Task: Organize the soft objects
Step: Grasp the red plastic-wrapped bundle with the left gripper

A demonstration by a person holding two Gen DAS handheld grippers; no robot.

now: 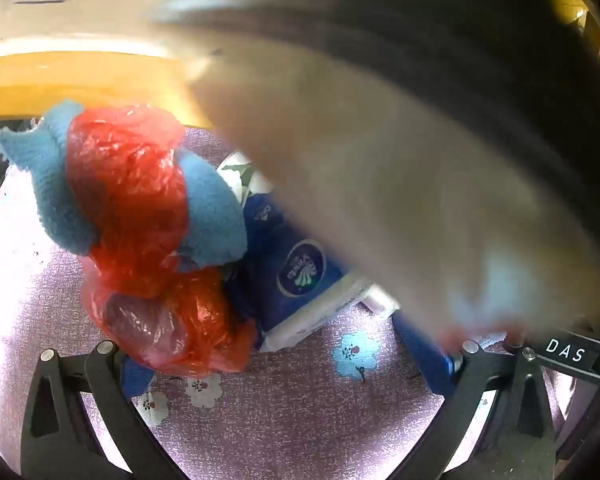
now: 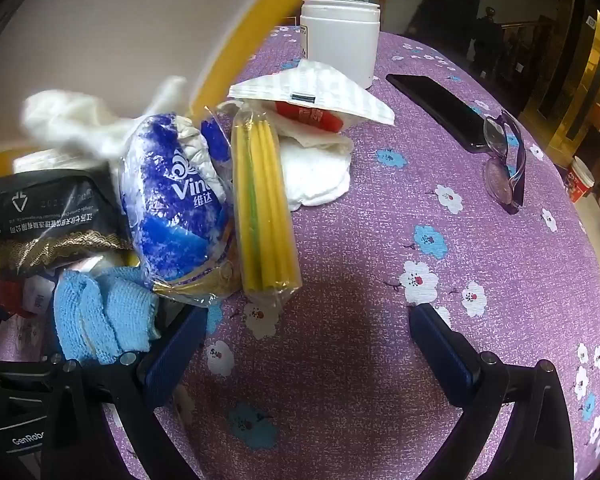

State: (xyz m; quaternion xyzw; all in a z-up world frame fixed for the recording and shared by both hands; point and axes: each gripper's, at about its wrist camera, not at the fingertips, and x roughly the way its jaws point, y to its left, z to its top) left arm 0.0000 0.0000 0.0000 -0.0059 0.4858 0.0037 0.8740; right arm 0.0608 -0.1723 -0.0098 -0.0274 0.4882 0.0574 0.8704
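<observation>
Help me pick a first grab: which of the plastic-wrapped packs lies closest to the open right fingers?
The clear pack of yellow sticks, its near end just ahead of the right gripper. The blue-and-white tissue pack sits further left.

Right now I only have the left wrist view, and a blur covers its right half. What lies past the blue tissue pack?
Observer: A clear bag of yellow sticks, candles it seems, lies against the blue tissue pack.
Operator: Anything hard out there?
Observer: A white jar stands at the far edge of the table.
Operator: Right claw?
Observer: The right claw is open over bare purple tablecloth, with nothing between its fingers.
</observation>
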